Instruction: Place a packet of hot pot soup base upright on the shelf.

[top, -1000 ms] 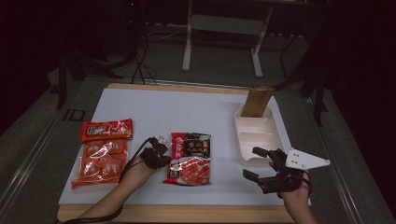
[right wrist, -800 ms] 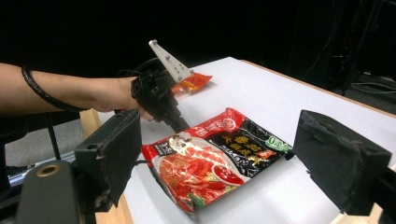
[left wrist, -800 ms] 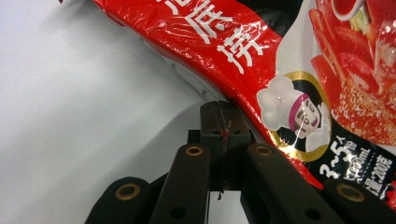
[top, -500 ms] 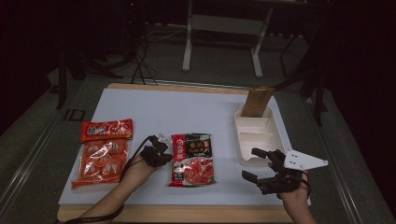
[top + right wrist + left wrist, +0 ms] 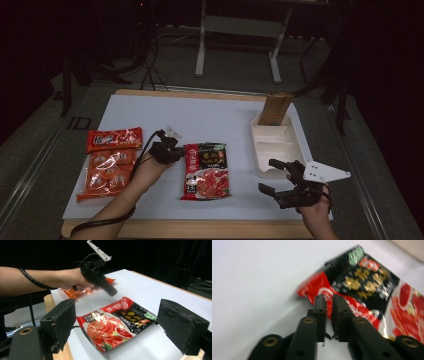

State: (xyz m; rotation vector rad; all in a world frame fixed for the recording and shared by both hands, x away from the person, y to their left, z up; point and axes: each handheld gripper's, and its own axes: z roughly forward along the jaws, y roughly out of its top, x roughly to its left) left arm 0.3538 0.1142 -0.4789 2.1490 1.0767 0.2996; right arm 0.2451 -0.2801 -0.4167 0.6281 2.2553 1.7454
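You are pinching the corner of the noodle packet (image 5: 362, 290) with your left gripper (image 5: 329, 298) (jaws nearly closed on it); your right gripper (image 5: 272, 177) is waiting wide open, empty. Next, lift carefully.

On the tabletop (image 5: 215, 117) a noodle packet (image 5: 206, 170) lies mid-front. Two snack packs (image 5: 111, 159) lie to its left, one behind the other. A tray (image 5: 276, 145) sits to its right, with a bag (image 5: 275, 108) standing in its far end.
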